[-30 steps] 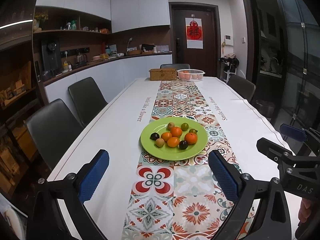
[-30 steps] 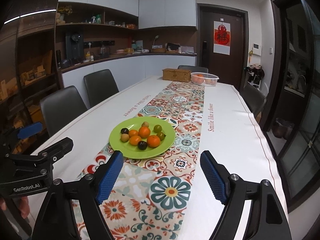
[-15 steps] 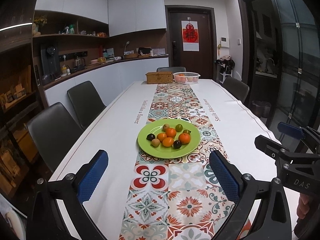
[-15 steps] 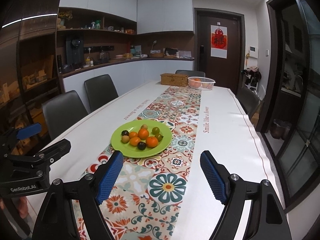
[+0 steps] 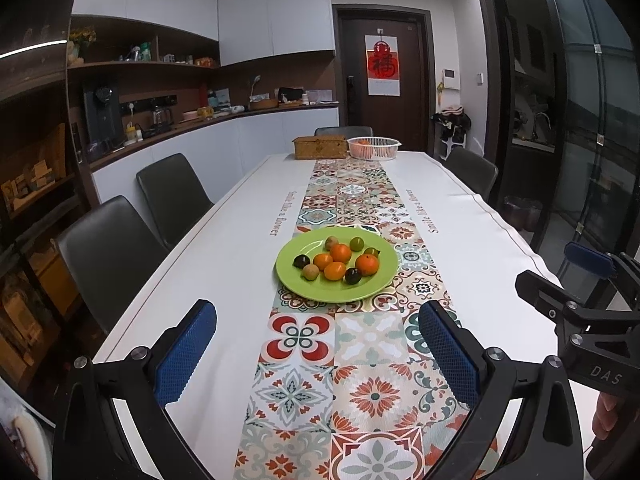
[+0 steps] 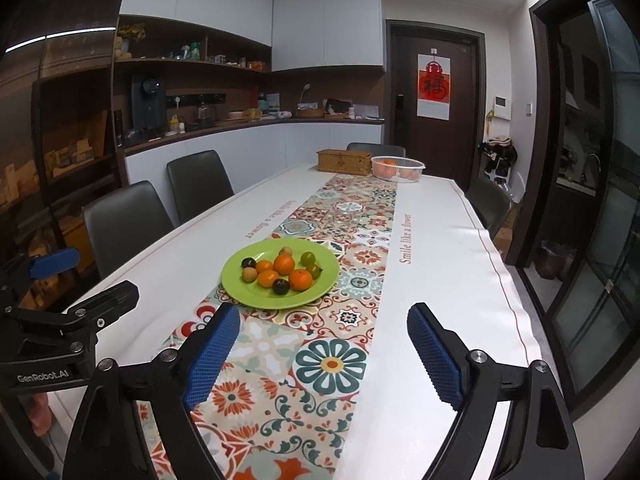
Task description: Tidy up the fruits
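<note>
**Left wrist and right wrist: both grippers hang empty short of the fruit plate**

Left wrist view: the left gripper [image 5: 316, 354] hangs over the patterned runner [image 5: 362, 384], jaws spread wide with nothing between them. Ahead, a green plate [image 5: 320, 289] sits on the runner, holding oranges [image 5: 367, 264], dark fruits [image 5: 301, 260] and small green ones [image 5: 356, 243]. At the far table end stand a box [image 5: 319, 147] and a white basket [image 5: 373, 148].

Right wrist view: the right gripper [image 6: 323, 354] has just been opening its jaws; they are spread, nothing between them. The plate [image 6: 256, 294] lies ahead, slightly left.
</note>
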`<state>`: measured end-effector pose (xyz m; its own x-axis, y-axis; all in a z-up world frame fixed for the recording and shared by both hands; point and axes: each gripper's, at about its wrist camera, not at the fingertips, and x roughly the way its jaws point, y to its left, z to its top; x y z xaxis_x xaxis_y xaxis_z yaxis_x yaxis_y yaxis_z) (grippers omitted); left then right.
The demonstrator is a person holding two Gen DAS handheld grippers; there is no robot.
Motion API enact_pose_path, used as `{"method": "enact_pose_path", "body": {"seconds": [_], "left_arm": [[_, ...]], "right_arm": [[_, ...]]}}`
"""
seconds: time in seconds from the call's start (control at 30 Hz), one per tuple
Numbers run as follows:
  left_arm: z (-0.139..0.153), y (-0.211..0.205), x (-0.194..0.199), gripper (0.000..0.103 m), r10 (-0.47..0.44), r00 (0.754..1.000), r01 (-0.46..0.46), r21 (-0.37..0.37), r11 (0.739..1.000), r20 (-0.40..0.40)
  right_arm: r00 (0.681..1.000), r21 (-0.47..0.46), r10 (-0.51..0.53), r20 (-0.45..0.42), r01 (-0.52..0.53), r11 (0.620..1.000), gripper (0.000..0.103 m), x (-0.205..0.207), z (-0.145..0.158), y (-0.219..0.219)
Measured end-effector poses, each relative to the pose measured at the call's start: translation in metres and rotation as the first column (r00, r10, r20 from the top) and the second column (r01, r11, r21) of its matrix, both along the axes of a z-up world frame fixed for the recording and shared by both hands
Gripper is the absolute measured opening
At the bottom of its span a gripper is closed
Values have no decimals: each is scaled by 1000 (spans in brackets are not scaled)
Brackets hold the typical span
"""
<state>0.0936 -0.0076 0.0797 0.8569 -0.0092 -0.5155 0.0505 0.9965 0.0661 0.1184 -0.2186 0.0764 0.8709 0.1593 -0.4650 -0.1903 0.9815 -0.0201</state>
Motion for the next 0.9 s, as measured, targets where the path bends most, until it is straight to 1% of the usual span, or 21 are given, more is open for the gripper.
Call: {"method": "enact_pose_path", "body": {"seconds": [0.37, 0.9], "left_arm": [[0, 0, -7, 103, -2, 1000, 2, 3, 1000, 13], [-2, 1, -8, 103, -2, 1000, 2, 0, 1000, 3]], "right_arm": [[1000, -3, -2, -7, 2, 1000, 87, -11, -1, 0], [1000, 1, -2, -31, 2, 1000, 87, -8, -5, -1]]}}
